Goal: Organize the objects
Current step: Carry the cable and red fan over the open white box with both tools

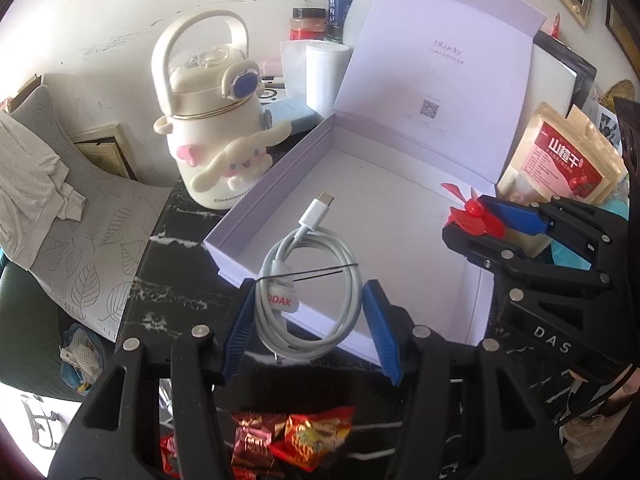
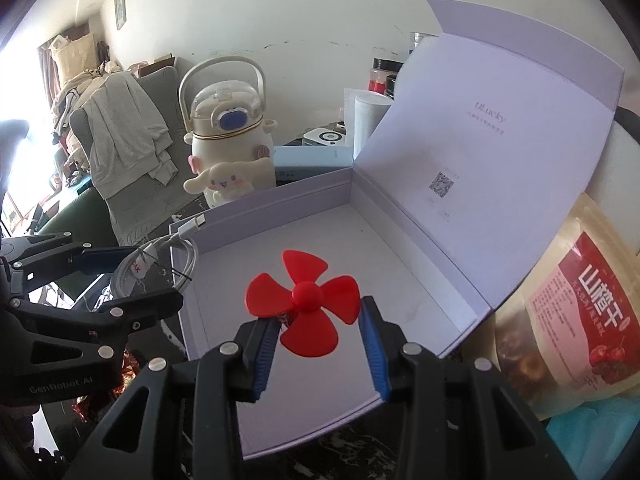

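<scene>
A coiled white cable point(image 1: 308, 300) is being held between the pads of the left hand-held gripper point(image 1: 308, 320) over the near-left edge of the open white box point(image 1: 400, 216) — a red propeller point(image 2: 304, 300) is being gripped by the right hand-held gripper point(image 2: 320, 344) above the box floor — on the dark marbled surface point(image 1: 176, 280).

White scuffed wall point(image 2: 320, 12), bright window point(image 2: 24, 128), cluttered chair point(image 2: 132, 128).

Red fan point(image 2: 306, 300) between the right gripper's point(image 2: 318, 350) blue fingers point(image 2: 370, 344), above the open white box point(image 2: 280, 200).
</scene>
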